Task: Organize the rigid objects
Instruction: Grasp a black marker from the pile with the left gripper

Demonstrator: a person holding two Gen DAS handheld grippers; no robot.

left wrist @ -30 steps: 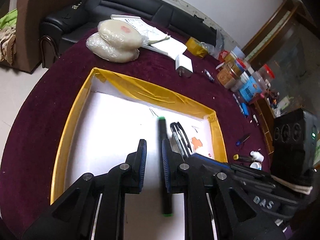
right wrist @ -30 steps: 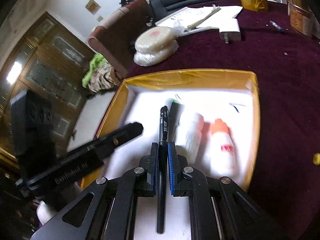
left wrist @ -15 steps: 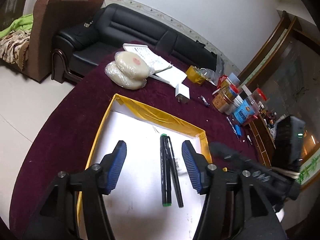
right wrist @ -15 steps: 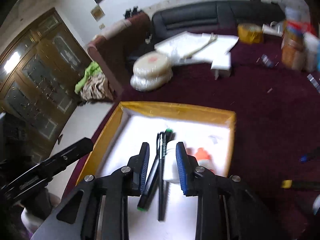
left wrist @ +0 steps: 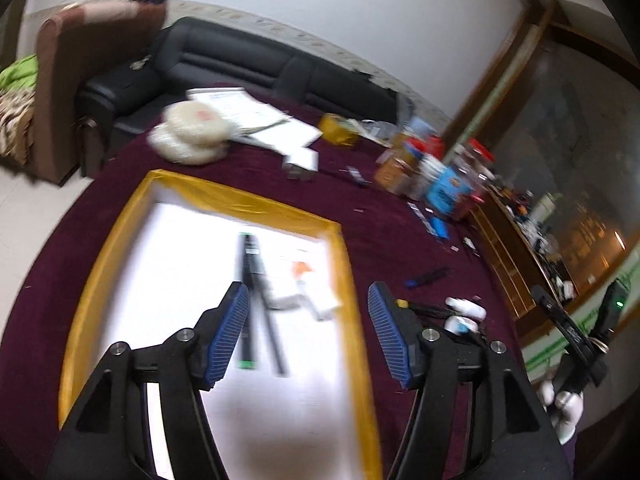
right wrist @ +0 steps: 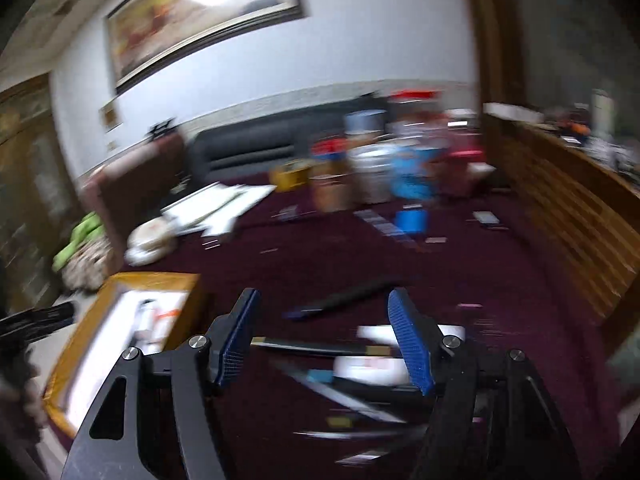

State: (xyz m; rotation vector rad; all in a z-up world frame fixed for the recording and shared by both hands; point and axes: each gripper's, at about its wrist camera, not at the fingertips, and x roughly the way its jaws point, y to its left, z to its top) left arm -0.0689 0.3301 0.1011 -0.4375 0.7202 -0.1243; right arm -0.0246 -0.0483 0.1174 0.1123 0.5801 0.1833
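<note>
A yellow-rimmed white tray (left wrist: pixel 344 264) lies on the dark red tablecloth. In it lie two black pens (left wrist: pixel 250 280) side by side and white bottles with an orange cap (left wrist: pixel 304 284). My left gripper (left wrist: pixel 308 332) is open and empty above the tray's near right part. My right gripper (right wrist: pixel 324 344) is open and empty, raised over loose pens and small white items (right wrist: pixel 340 348) on the cloth to the right of the tray (right wrist: pixel 100 312). A dark pen (right wrist: pixel 340 300) lies just beyond its fingertips. Both views are blurred.
Round wrapped cakes (left wrist: pixel 192 136), papers (left wrist: pixel 256 116), a tape roll (left wrist: pixel 338 130) and a cluster of jars and boxes (left wrist: pixel 432 172) stand at the table's far side. A black sofa (left wrist: pixel 240 68) and a wooden cabinet (right wrist: pixel 568 208) lie beyond. Small pens and white items (left wrist: pixel 460 312) lie right of the tray.
My right gripper let go of the black pen in the tray, opened and swung right over the loose items. My left gripper opened wide and lifted away from the pens.
</note>
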